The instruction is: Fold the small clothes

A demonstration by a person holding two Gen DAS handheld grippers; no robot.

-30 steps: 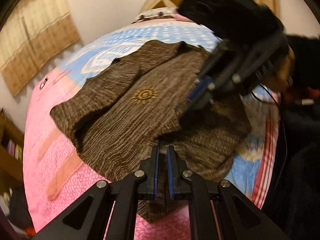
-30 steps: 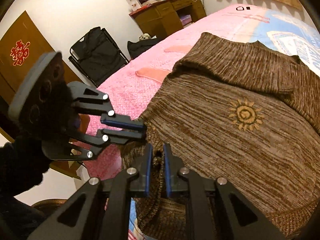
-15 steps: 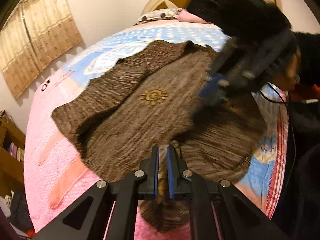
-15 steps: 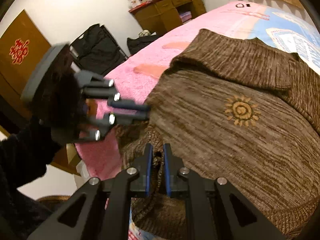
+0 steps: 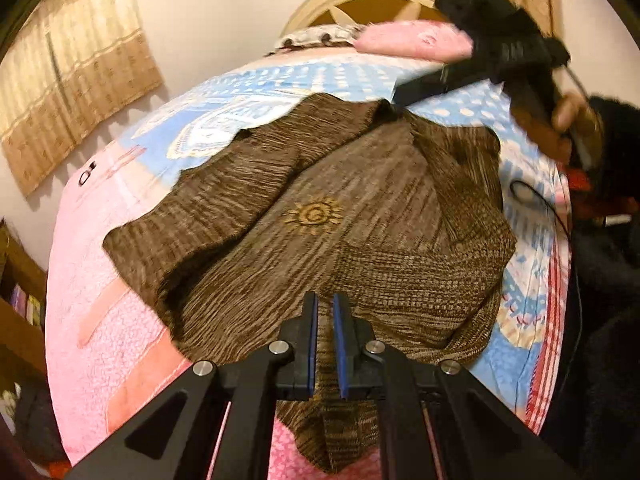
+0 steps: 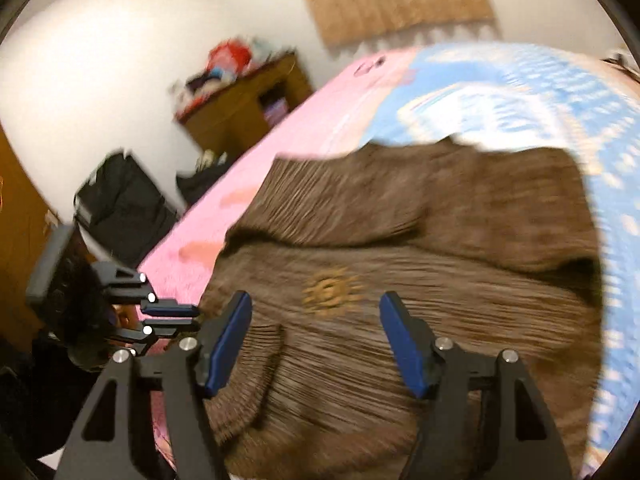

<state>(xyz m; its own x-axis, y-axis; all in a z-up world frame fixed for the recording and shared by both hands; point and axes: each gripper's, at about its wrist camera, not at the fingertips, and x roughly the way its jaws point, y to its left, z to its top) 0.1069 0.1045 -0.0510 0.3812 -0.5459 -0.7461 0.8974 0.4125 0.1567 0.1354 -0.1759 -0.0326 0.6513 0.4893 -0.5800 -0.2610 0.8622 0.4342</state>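
Note:
A small brown knit sweater (image 5: 320, 216) with a yellow sun emblem lies on the bed, its sleeves folded in and its near hem doubled over. My left gripper (image 5: 323, 340) is shut on the sweater's near hem. My right gripper (image 6: 316, 332) is open and empty, held above the sweater (image 6: 400, 248); that view is blurred by motion. In the left wrist view the right gripper (image 5: 500, 52) is raised at the upper right, away from the cloth. In the right wrist view the left gripper (image 6: 172, 316) shows at the sweater's left edge.
The bed has a pink and blue cover (image 5: 92, 308). A headboard and pink pillow (image 5: 408, 38) are at the far end. A wooden cabinet (image 6: 244, 108) and a black bag (image 6: 120, 208) stand beside the bed. A black cable (image 5: 532, 196) lies on the right side.
My right gripper has let go of the hem, opened and lifted away toward the head of the bed. My left gripper stays shut on the hem.

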